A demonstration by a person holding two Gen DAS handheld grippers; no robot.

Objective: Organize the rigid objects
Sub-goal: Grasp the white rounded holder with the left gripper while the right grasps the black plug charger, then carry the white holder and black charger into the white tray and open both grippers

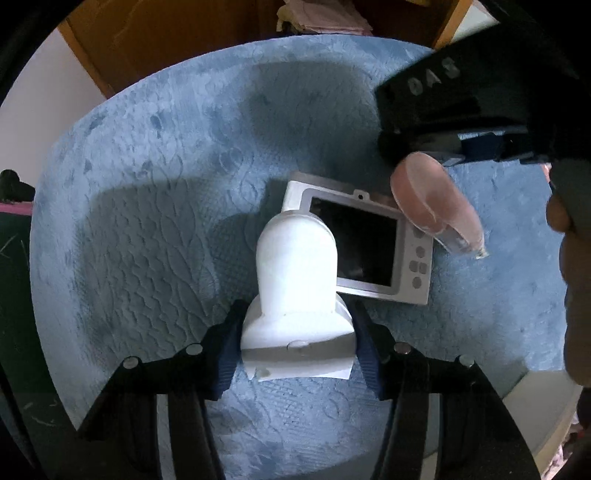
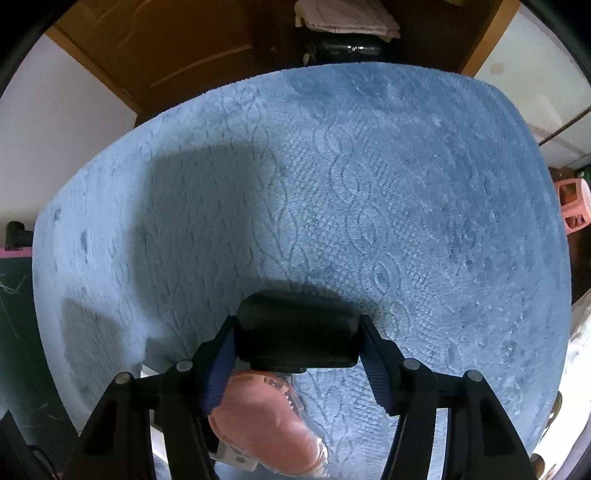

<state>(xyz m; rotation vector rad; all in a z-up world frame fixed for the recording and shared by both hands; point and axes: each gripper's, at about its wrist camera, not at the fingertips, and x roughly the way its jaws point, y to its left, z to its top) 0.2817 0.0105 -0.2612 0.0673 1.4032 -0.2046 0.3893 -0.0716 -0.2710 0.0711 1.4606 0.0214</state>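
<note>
My left gripper [image 1: 297, 347] is shut on a white plastic device [image 1: 295, 280] with a rounded top, held just above the blue blanket [image 1: 147, 229]. A silver digital camera [image 1: 373, 247] lies screen-up on the blanket right behind it. My right gripper [image 2: 297, 350] is shut on the black cap [image 2: 297, 332] of a pink bottle [image 2: 266, 424] that hangs below it. In the left wrist view the right gripper [image 1: 476, 110] holds the pink bottle [image 1: 432, 192] tilted over the camera's right end.
The blue blanket [image 2: 369, 184] covers the whole work surface. A wooden door [image 2: 177, 48] and folded cloth [image 2: 347, 18] stand behind it. A pink stool [image 2: 572, 206] is at the right, a dark board [image 2: 14, 325] at the left edge.
</note>
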